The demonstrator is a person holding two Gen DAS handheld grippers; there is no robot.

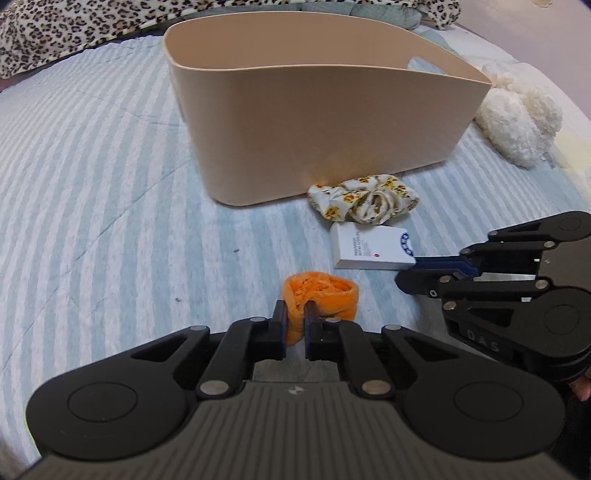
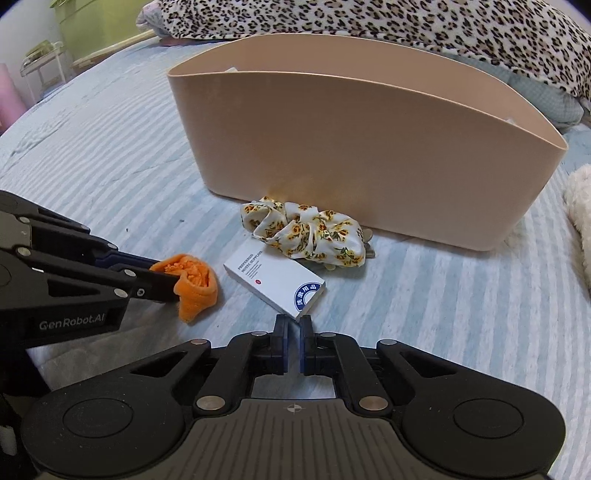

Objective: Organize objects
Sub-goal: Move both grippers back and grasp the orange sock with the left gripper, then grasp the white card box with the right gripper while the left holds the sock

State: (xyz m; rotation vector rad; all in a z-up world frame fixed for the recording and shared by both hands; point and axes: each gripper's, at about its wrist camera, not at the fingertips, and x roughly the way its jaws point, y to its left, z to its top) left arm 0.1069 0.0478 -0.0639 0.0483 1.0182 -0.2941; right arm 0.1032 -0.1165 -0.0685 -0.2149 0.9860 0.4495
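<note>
A: What writing can be read?

B: The left hand-held gripper (image 2: 162, 275) carries "GenRobot.AI" on its side, seen from the right wrist camera. The white box (image 2: 275, 282) reads "PREFERRED HOTEL SUPPLIES" beside a blue round seal with characters too small to make out. On the right hand-held gripper (image 1: 406, 271), the left wrist camera shows faint letters "DAS".

A: Where do the things lie?

B: All on a bed (image 1: 110, 221) with a pale blue and white striped cover. A beige bin (image 1: 314, 129) stands in the middle. A floral scrunchie (image 1: 364, 199) lies against its base, with the white box (image 1: 371, 245) just in front of it.

A: And the grippers?

B: The left one (image 1: 295, 317) is closed on an orange cloth (image 1: 319, 301), pinching its near edge (the rest of the cloth rests on the bed). The right one (image 2: 293, 325) has its fingers nearly together with a narrow gap, holding nothing; their tips sit at the corner of the white box, and I cannot tell if they touch it.

A: What is hard to see?

B: The bin's inside is mostly hidden by its wall. A fluffy white thing (image 1: 517, 110) lies to its right, cut off in the right wrist view. A leopard-print blanket (image 2: 369, 22) runs past the top edge.
</note>
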